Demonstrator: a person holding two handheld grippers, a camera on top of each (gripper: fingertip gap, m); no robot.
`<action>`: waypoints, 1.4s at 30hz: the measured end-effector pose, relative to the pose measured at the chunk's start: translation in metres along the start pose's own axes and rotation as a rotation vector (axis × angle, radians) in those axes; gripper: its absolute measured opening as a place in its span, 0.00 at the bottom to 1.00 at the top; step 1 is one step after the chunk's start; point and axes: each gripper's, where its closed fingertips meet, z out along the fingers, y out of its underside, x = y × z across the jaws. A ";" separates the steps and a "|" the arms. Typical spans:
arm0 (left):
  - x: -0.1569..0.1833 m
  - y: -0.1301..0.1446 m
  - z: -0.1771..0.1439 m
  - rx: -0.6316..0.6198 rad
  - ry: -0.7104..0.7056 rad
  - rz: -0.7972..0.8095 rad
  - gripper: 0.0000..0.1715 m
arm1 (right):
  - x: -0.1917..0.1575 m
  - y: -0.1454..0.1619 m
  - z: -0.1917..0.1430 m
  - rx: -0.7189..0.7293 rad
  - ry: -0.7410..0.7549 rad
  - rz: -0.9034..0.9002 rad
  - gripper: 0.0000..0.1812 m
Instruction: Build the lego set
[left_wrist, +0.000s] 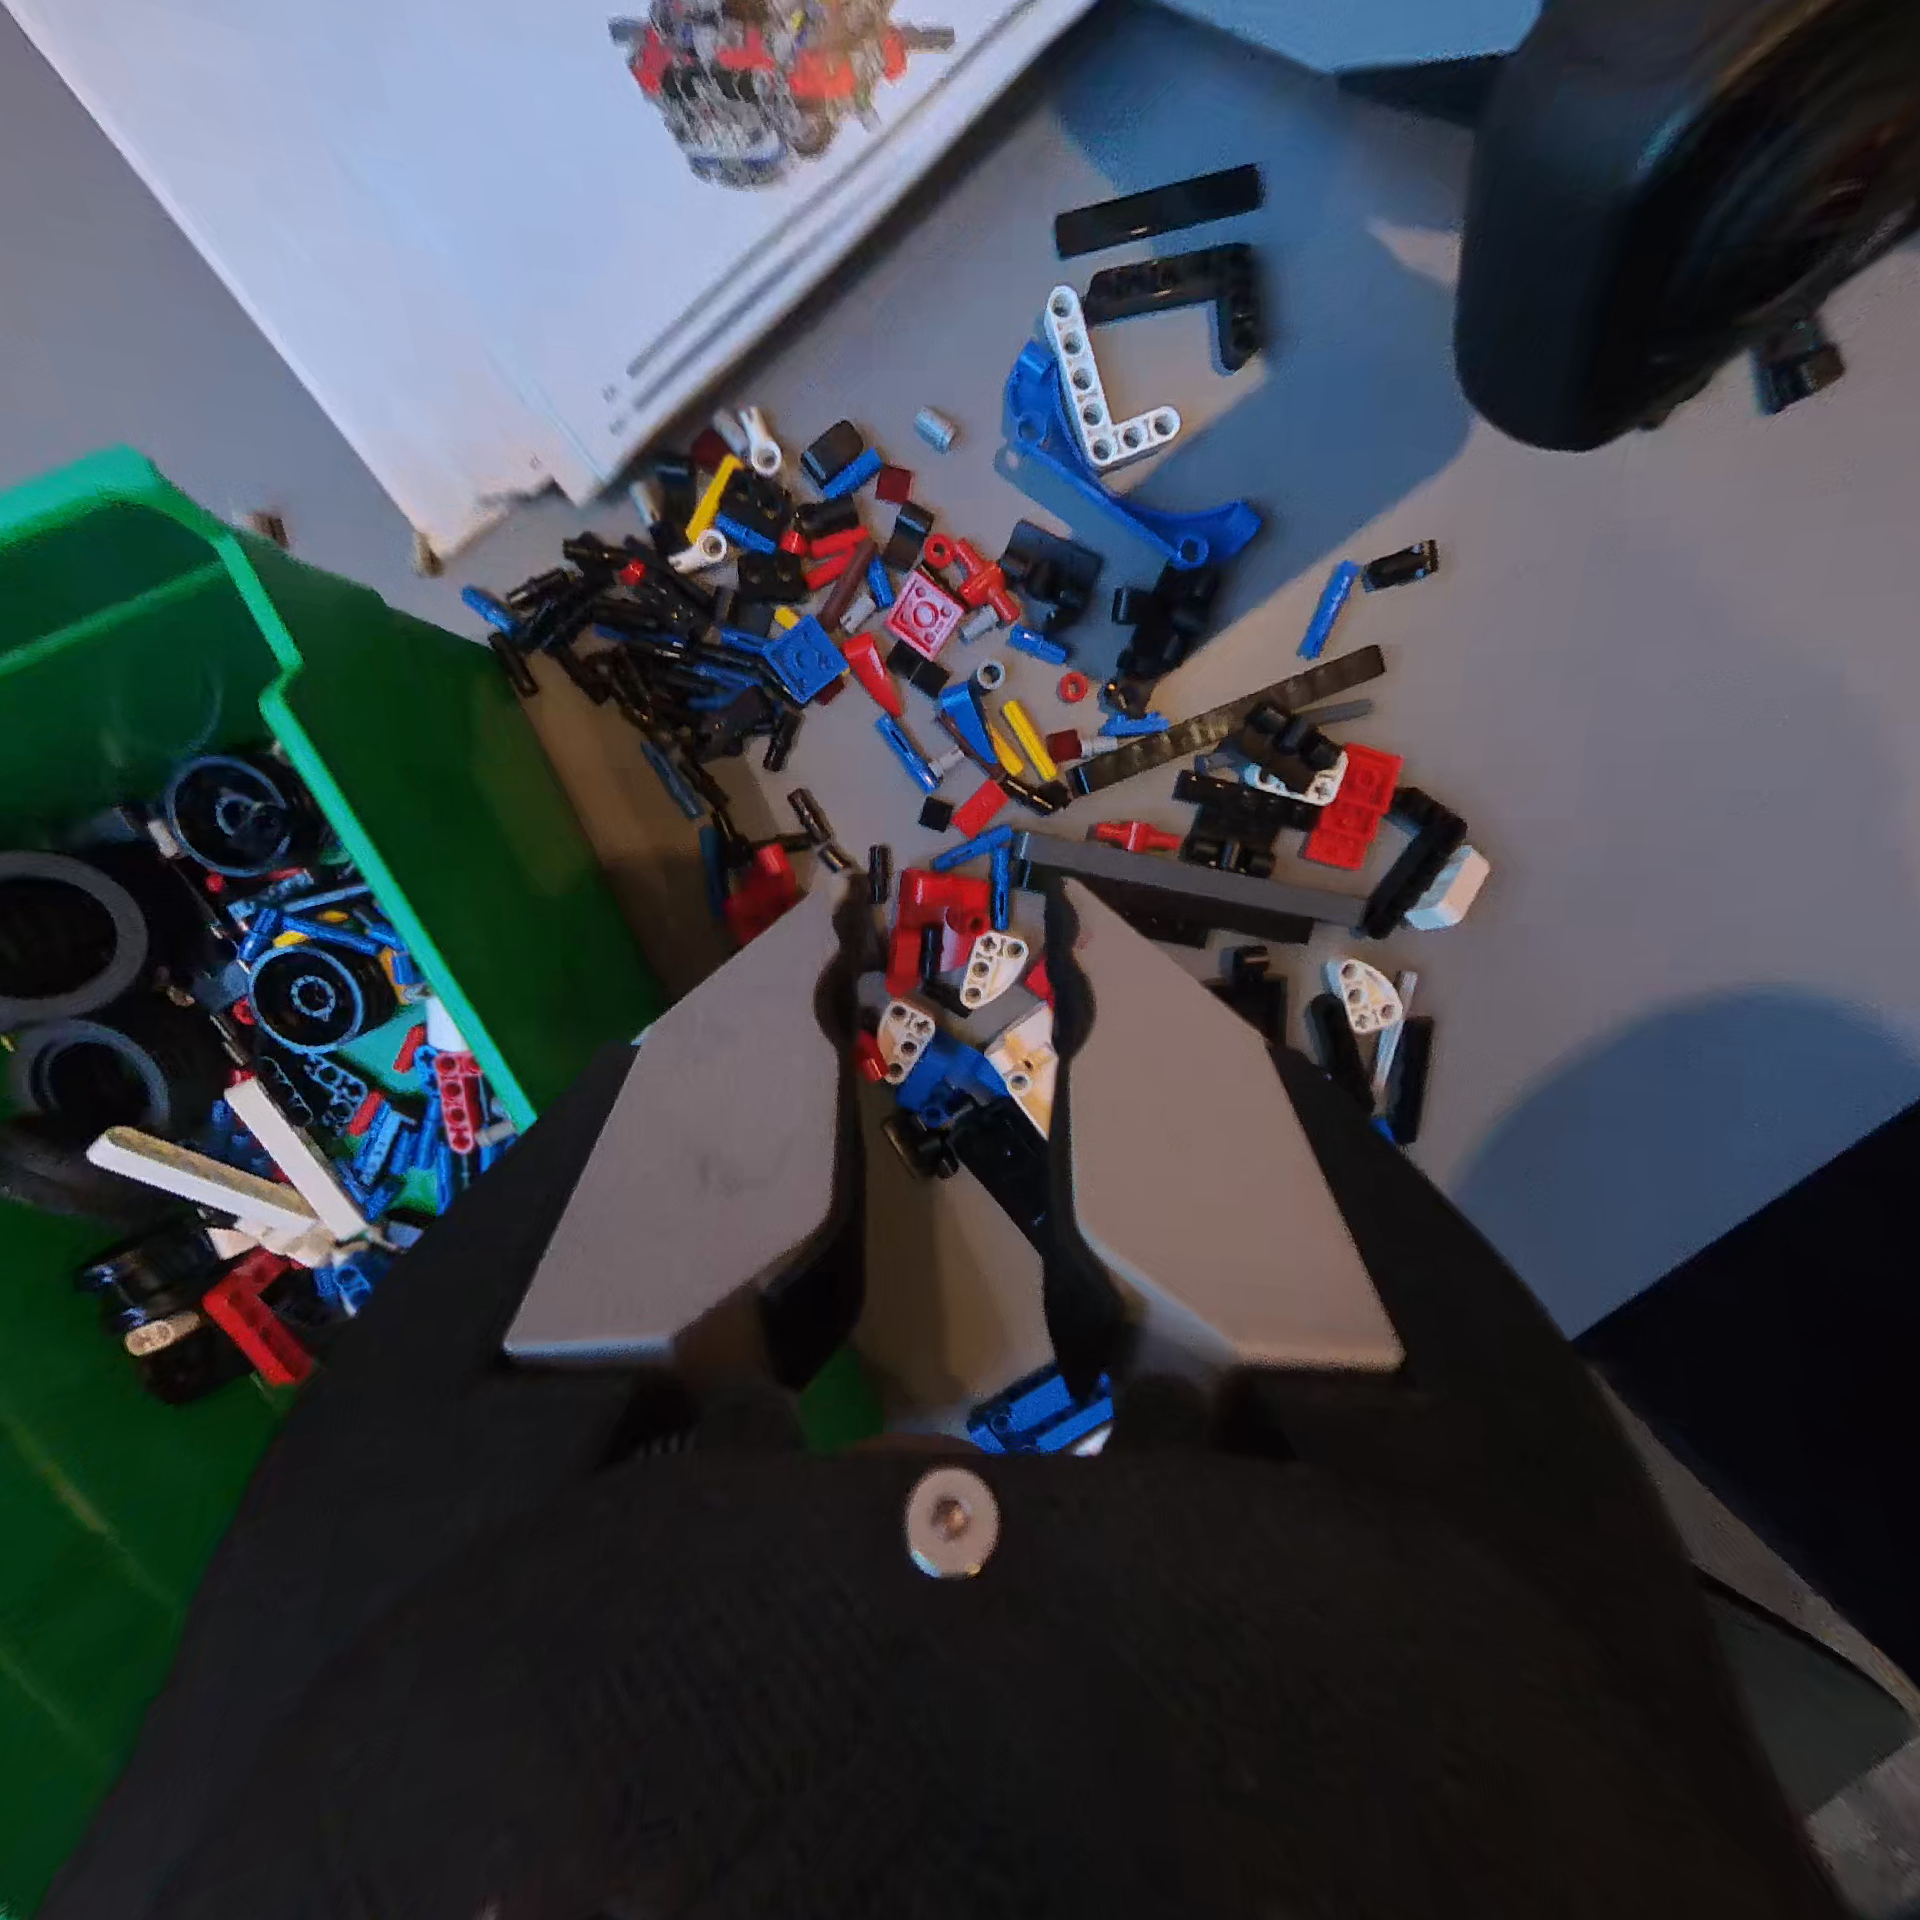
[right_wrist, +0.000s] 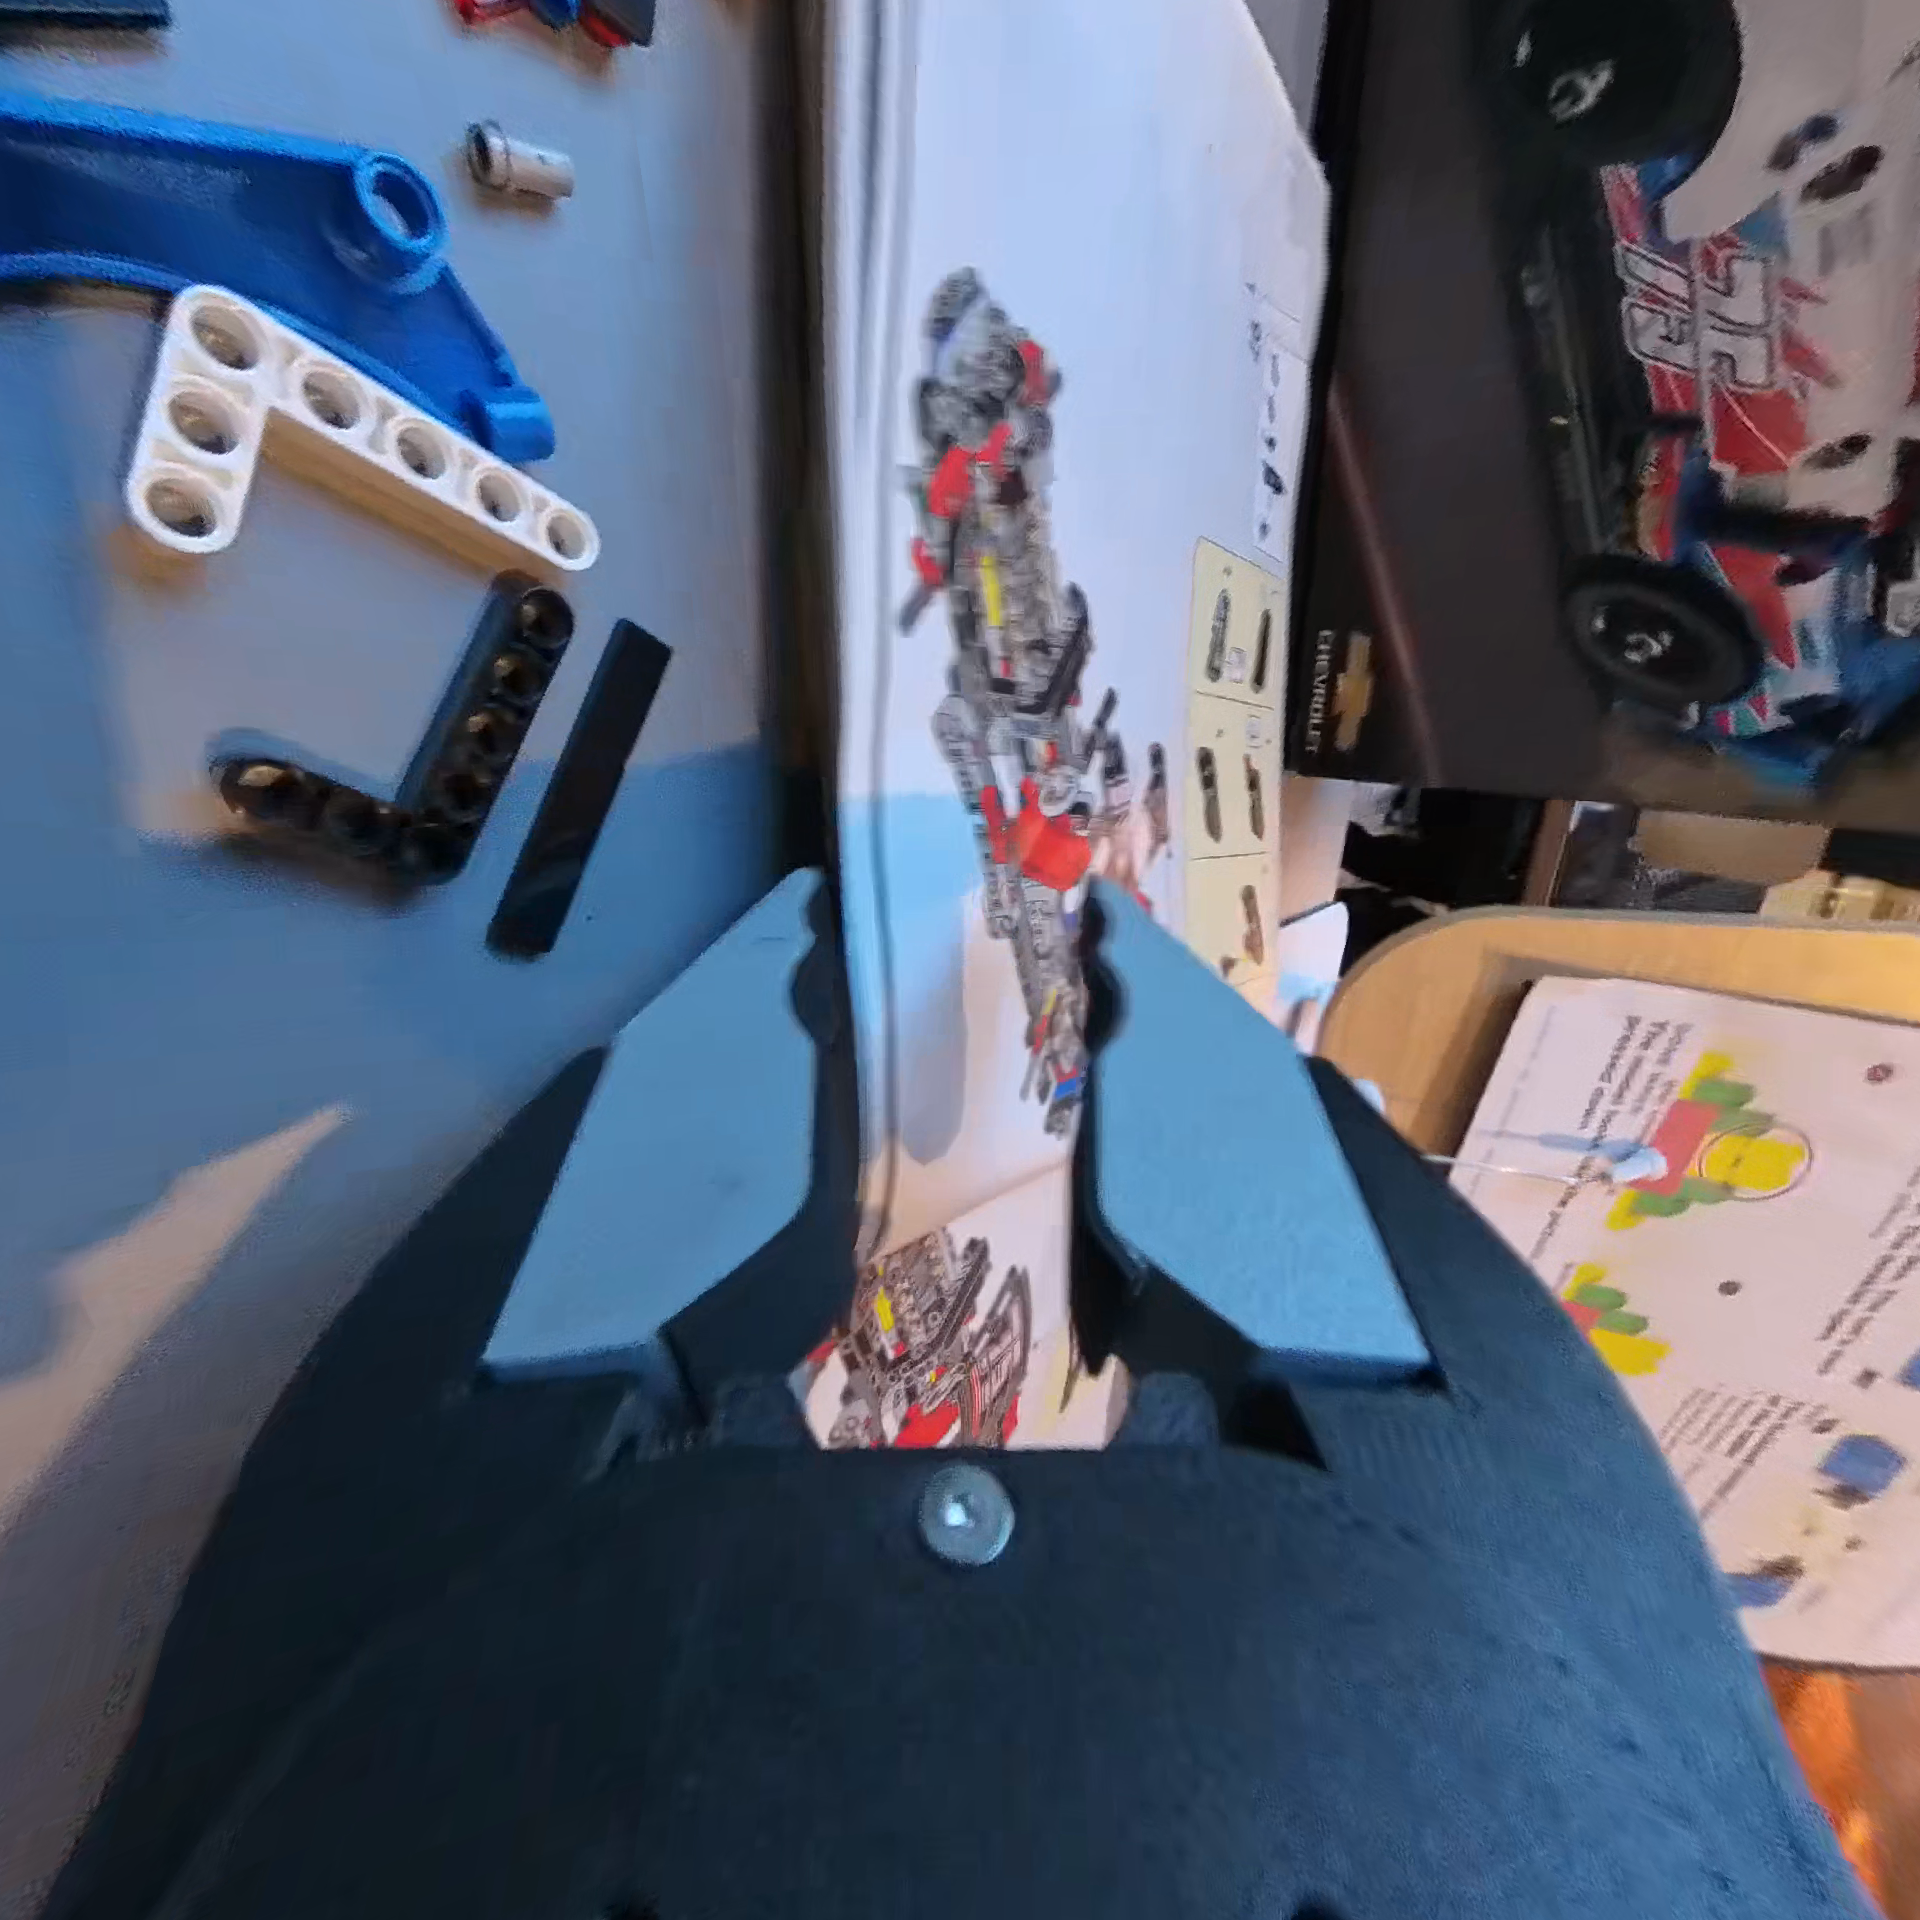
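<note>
Left tongs (left_wrist: 951, 914): spread over loose bricks (left_wrist: 966, 997) on the desk (left_wrist: 1621, 790). Right tongs (right_wrist: 951, 925): spread above the instruction booklet (right_wrist: 1143, 416) (printed set box (right_wrist: 1455, 416) beyond).

Black cardboard box (right_wrist: 1455, 468): to my upper right, with a white brand word and an emblem along its edge, and large numerals on the pictured race car.
White open instruction booklet (right_wrist: 1039, 416): small marks at its page edges, too blurred for me to read.
Pale printed paper sheet (right_wrist: 1714, 1351): to my right, with lines of print beside coloured brick drawings.
</note>
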 end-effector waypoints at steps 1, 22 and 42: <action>0.001 0.003 -0.001 0.007 0.003 -0.004 0.18 | -0.002 0.001 0.000 -0.010 -0.002 -0.017 0.06; -0.080 -0.082 -0.025 0.063 -0.379 -0.017 0.06 | 0.072 0.019 -0.043 0.319 -0.108 0.805 0.00; -0.194 -0.054 0.064 -0.661 -0.198 -0.098 0.00 | 0.075 0.017 -0.018 0.379 -0.233 0.930 0.00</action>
